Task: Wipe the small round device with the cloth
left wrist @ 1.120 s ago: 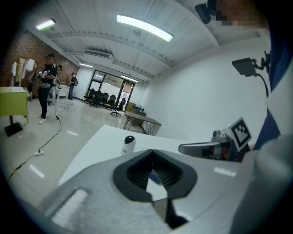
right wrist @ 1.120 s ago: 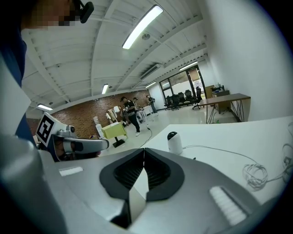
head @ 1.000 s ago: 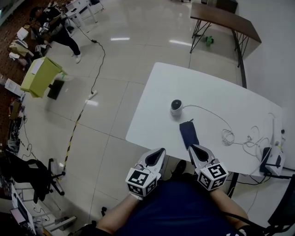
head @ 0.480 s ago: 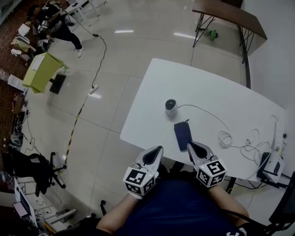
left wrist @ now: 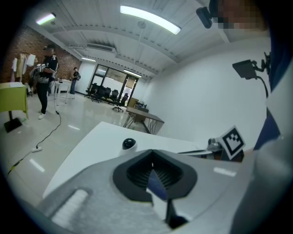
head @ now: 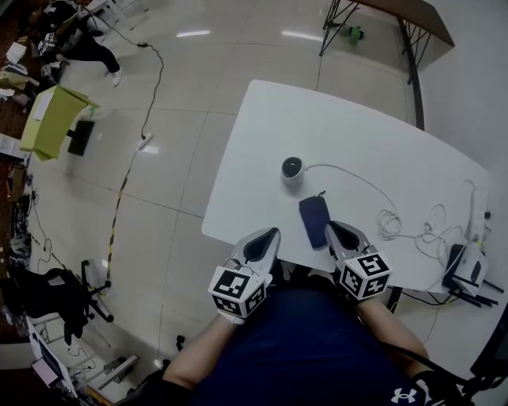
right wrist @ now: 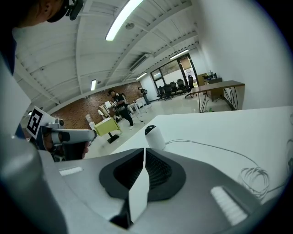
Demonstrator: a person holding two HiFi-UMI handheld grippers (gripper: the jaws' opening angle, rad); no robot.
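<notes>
nearest the person, two grippers are held over the table's near edge, each carrying a cube with square markers. the left gripper (head: 272, 235) is seen with its jaws pressed together and nothing clamped between them; it is held just off the table's near corner, left of the cloth. the right gripper (head: 333, 230) is likewise closed on nothing, its jaws meeting along a thin line. its tip is placed just beside the right edge of the cloth (head: 314, 221); whether it touches cannot be told.

the dark blue cloth is laid flat on the white table (head: 262, 119), near the front edge, between the two gripper tips. just beyond it, the small round device (head: 292, 169) is stood upright on the table, apart from the cloth, white with a dark top. a thin white cable (head: 357, 186) is run from the device to the right and ends in a loose coil (head: 390, 230).

farther off, a brown table (head: 421, 16) is seen on the tiled floor, and a person (head: 75, 40) is standing at the far left.
</notes>
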